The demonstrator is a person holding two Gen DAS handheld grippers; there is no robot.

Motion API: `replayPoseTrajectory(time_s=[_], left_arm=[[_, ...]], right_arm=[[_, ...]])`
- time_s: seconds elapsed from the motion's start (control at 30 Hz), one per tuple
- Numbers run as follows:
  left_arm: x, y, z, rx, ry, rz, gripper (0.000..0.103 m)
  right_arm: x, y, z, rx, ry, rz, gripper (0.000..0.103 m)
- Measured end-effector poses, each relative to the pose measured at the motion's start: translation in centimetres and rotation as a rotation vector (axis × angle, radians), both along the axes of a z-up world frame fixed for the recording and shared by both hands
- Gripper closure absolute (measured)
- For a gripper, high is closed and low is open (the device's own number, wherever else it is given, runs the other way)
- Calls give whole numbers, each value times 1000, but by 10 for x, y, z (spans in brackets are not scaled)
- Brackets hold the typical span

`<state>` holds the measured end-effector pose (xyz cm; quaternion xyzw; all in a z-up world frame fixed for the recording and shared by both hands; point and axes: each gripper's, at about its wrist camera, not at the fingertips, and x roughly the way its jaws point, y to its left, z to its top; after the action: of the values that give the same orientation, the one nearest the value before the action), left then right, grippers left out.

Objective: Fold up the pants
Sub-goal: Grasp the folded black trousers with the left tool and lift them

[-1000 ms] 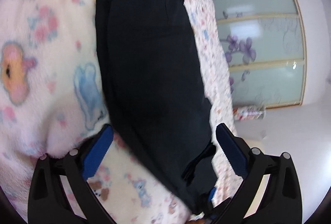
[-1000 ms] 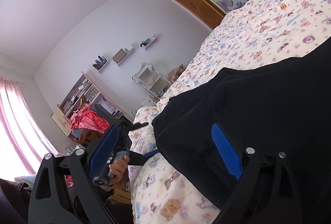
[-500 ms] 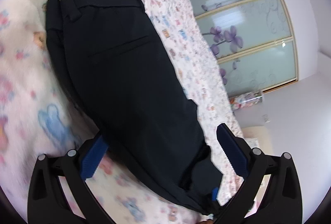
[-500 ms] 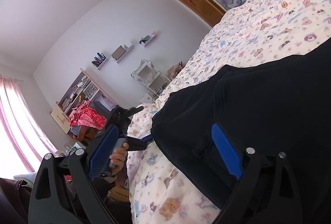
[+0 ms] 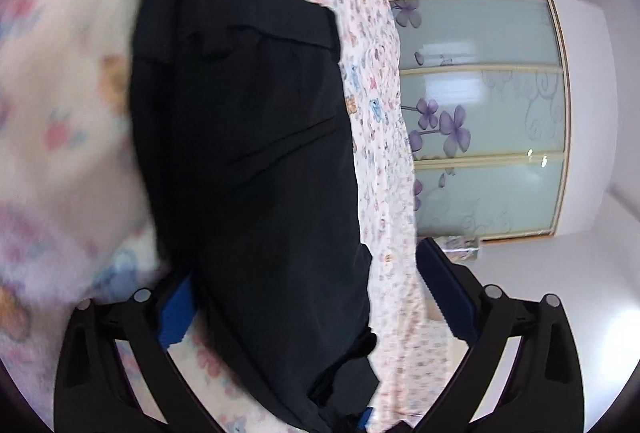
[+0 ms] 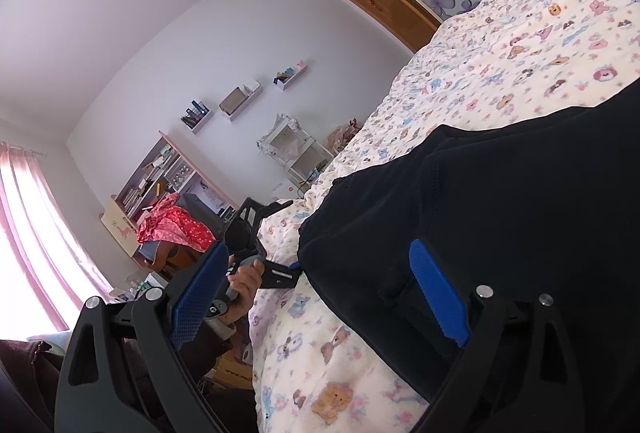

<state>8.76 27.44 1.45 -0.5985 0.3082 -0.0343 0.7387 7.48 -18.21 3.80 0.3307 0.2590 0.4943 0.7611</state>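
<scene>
Black pants [image 5: 256, 161] lie folded lengthwise on a fleece blanket with cartoon animals [image 5: 60, 153], waistband at the far end. My left gripper [image 5: 306, 265] straddles the near end of the pants, and its jaws are closing. Its left pad is partly hidden at the cloth's edge, while its right pad stands off over the blanket. In the right wrist view, the right gripper [image 6: 318, 249] is wide open at the pants' edge [image 6: 500, 233], with its right finger over the black cloth. A hand [image 6: 244, 281] holds the left gripper [image 6: 285, 237] at the bed's side.
A wardrobe with frosted sliding doors and purple flowers [image 5: 480, 113] stands beyond the bed. Past the bed's edge, the right wrist view shows a desk with shelves [image 6: 160, 177], a red cloth [image 6: 172, 225] and a pink curtain [image 6: 24, 233].
The left wrist view has swung, so the pants now run straight up between its fingers, which stand slightly narrower. In the right wrist view the left gripper has risen along the bed's side. The right gripper is unmoved.
</scene>
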Motion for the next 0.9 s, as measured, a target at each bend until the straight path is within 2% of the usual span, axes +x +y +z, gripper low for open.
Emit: replayPoseTrajectory(time_s=[0.03, 0.07, 0.1, 0.13, 0.17, 0.2, 0.27, 0.33, 0.47, 0.53, 0.57, 0.67, 0.73, 0.87, 0.9], left_arm=[[1, -3, 5, 33, -6, -7, 26], [1, -6, 11, 81, -18, -15, 35], [2, -12, 21, 171, -43, -42, 50], [1, -14, 22, 217, -53, -57, 62], [2, -16, 23, 266, -48, -71, 66], [1, -15, 20, 261, -36, -69, 68], [-1, -2, -2, 121, 31, -22, 67], [-3, 7, -20, 20, 62, 21, 67], [-1, 11, -26, 1, 77, 77, 68], [2, 11, -26, 4, 100, 99, 81], [3, 10, -24, 27, 107, 99, 83], [8, -1, 1, 216, 119, 78, 88], [7, -6, 13, 290, 117, 67, 89], [18, -24, 43, 451, 121, 40, 90], [19, -33, 53, 523, 119, 34, 90]], right_arm=[[-1, 1, 0, 0, -3, 4, 9], [-1, 1, 1, -2, -6, 6, 9], [-1, 2, 1, -3, -8, 8, 9], [-2, 3, 2, -5, -10, 11, 8], [-2, 4, 2, -7, -12, 16, 8], [-2, 5, 2, -7, -12, 17, 8], [-2, 6, 3, -10, -15, 22, 8], [-3, 7, 3, -11, -18, 23, 8], [-3, 7, 4, -11, -17, 24, 8], [-3, 7, 4, -12, -19, 24, 8], [-4, 7, 4, -13, -21, 23, 8], [-7, 4, 7, -5, -37, 7, 8], [-10, -2, 10, 14, -57, -26, 8], [-20, -28, 17, 93, -113, -150, 5], [-22, -37, 18, 121, -126, -192, 5]])
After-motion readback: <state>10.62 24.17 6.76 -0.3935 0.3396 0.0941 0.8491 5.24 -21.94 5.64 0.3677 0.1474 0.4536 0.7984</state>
